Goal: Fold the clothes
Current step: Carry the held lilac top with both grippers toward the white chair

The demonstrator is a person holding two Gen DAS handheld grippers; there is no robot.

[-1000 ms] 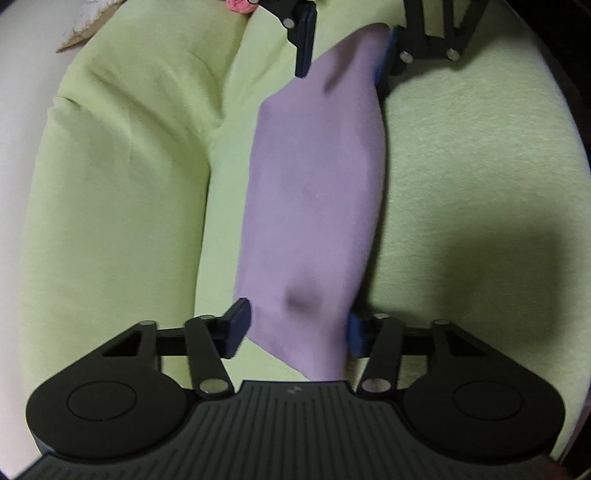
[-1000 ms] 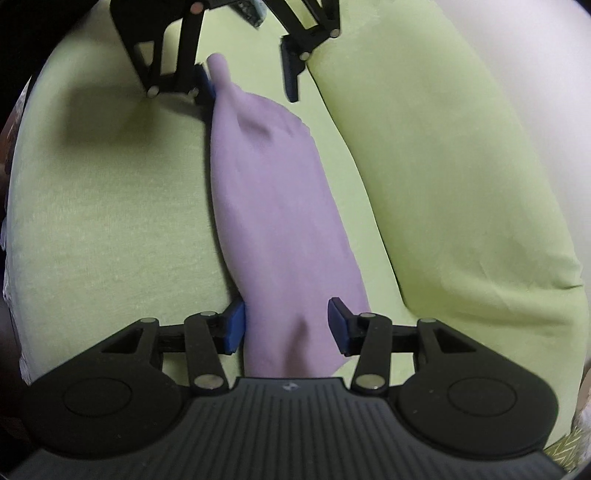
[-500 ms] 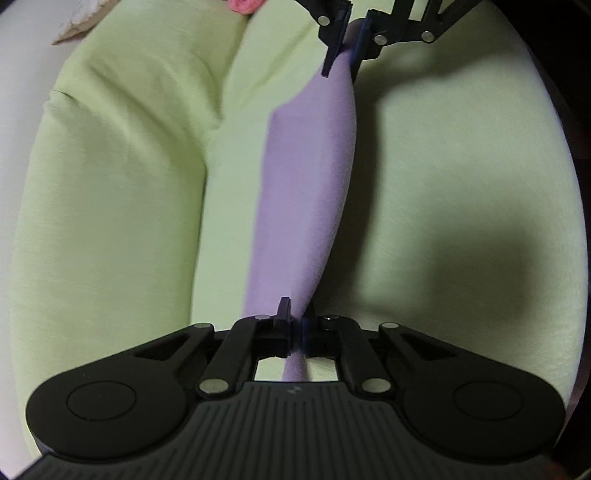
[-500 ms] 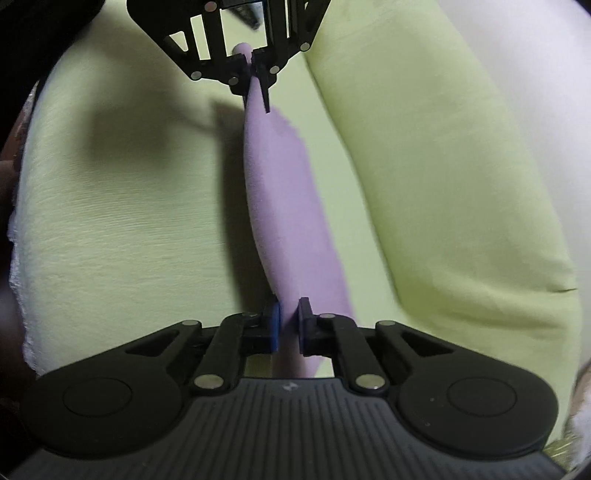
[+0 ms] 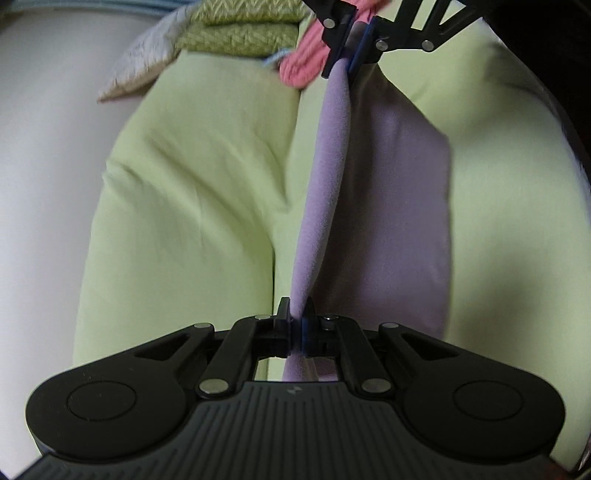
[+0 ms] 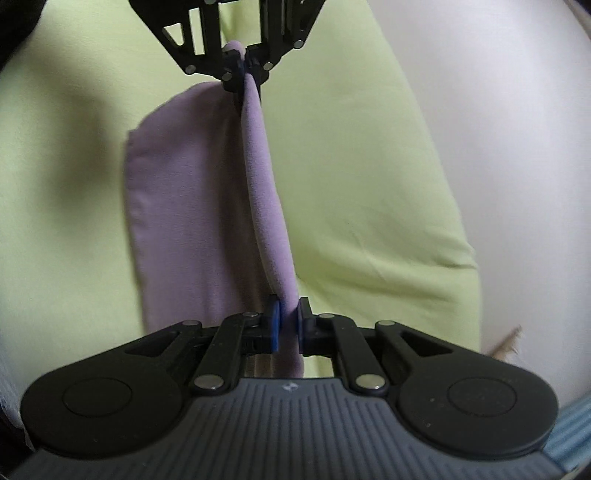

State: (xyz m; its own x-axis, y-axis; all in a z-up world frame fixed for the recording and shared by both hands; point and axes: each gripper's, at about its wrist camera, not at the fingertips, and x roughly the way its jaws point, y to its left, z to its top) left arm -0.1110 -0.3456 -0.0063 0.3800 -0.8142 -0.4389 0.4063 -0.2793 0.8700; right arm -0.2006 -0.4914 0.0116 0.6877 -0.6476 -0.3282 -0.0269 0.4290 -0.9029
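A lilac cloth [image 5: 388, 206] hangs stretched between my two grippers above a pale green cushion. My left gripper [image 5: 295, 325] is shut on one end of its top edge. At the far end, the right gripper [image 5: 349, 55] pinches the other corner. In the right wrist view my right gripper [image 6: 287, 325] is shut on the lilac cloth [image 6: 177, 206], and the left gripper [image 6: 245, 74] clamps the opposite end. The top edge runs taut as a narrow band; the rest drapes down to one side.
The pale green cushion [image 5: 192, 192] fills the ground below, with a seam between two pads. A pink garment [image 5: 303, 62] and green patterned folded cloths [image 5: 243, 33] lie at the far end. A white surface [image 6: 498, 129] borders the cushion.
Both grippers closed on the lilac cloth, which lay flat on the cushion, and rose with it. The cloth now hangs taut between them, clear of the cushion along its top edge.
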